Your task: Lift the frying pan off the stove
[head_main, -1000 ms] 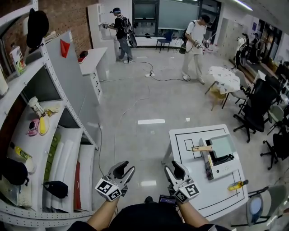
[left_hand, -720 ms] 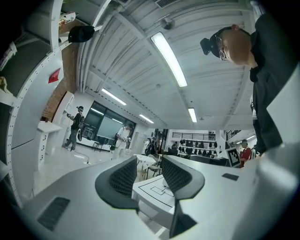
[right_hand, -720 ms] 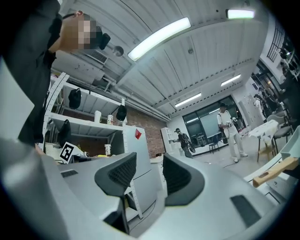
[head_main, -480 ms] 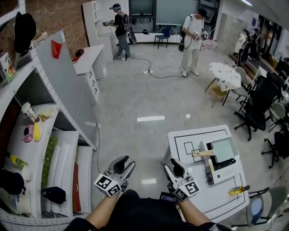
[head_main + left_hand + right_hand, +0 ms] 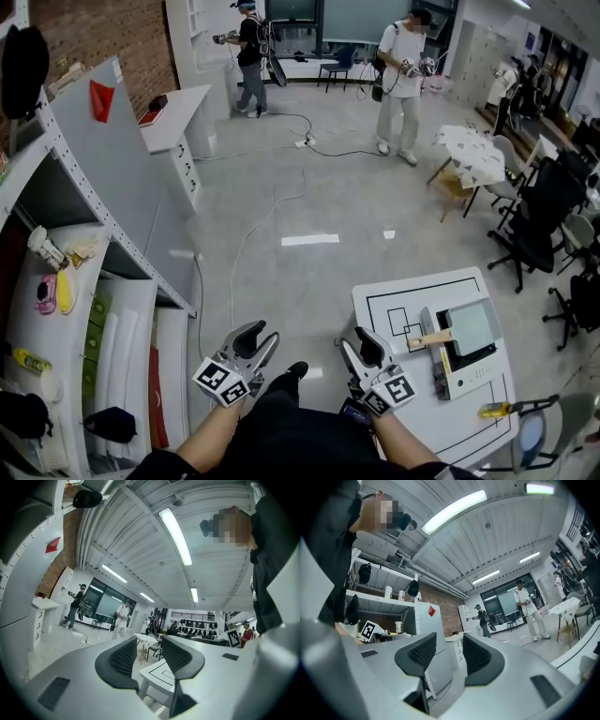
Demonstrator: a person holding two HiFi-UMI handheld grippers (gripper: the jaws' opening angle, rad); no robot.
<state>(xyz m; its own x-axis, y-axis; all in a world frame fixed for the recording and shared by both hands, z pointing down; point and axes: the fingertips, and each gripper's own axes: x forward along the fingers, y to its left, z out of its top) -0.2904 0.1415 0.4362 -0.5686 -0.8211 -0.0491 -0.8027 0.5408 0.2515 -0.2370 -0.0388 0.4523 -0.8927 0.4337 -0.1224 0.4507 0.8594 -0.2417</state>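
The pan (image 5: 472, 325) sits on the stove (image 5: 466, 364), on the white tabletop (image 5: 427, 398) at the person's right. From above it looks square and pale. Its wooden handle (image 5: 429, 338) sticks out to the left, past the stove's edge and toward the right tool (image 5: 357, 341). Neither tool touches it.

The right tool is held low by the tabletop's left edge, with a clear stretch of tabletop between it and the handle. Its jaws stand a little apart with nothing between them. The left tool (image 5: 254, 335) is farther off, well left of the tabletop and over the bare floor (image 5: 281, 206). Its jaws have the same modest gap and are also empty.

In the left gripper view, only a corner of the tabletop (image 5: 159, 673), with black lines on it, shows beyond the left tool (image 5: 149, 642). The right gripper view looks past the right tool (image 5: 450, 641) at the shelf (image 5: 423, 616) and the brick wall.

From the head view the inside of the pan cannot be made out, and the pan covers part of the stove top. A small yellow-handled thing (image 5: 493, 410) lies near the tabletop's near right edge, too small to identify. The tabletop's near corner is cut off by the person's arm and a chair.
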